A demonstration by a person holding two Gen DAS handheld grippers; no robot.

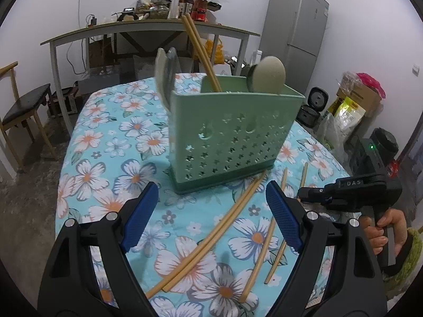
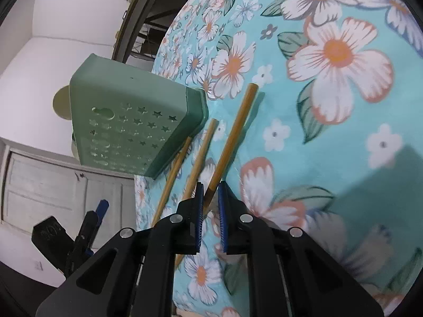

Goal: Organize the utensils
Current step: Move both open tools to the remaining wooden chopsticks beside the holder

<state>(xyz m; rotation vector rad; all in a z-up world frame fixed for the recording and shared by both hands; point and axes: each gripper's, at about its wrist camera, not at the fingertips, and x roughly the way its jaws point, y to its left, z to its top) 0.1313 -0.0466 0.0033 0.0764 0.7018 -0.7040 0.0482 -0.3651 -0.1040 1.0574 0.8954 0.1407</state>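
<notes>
A green perforated utensil holder (image 1: 232, 137) stands on the floral tablecloth (image 1: 111, 142), with two chopsticks (image 1: 201, 52), a round spoon (image 1: 269, 74) and grey-green handles (image 1: 166, 71) upright in it. Several loose chopsticks (image 1: 211, 237) lie in front of it. My left gripper (image 1: 211, 195) hovers open over them, with nothing between its fingers. In the right wrist view my right gripper (image 2: 210, 194) is shut on the near end of one chopstick (image 2: 235, 129). Two more chopsticks (image 2: 198, 155) lie beside it, next to the holder (image 2: 127, 121). The right gripper (image 1: 301, 194) also shows in the left wrist view, held by a hand (image 1: 386, 227).
Behind the round table stands a long table (image 1: 148, 29) crowded with bottles and boxes. A grey fridge (image 1: 296, 34) is at the back right and a chair (image 1: 23, 108) at the left. A rice cooker (image 1: 314, 105) and bags sit on the floor at the right.
</notes>
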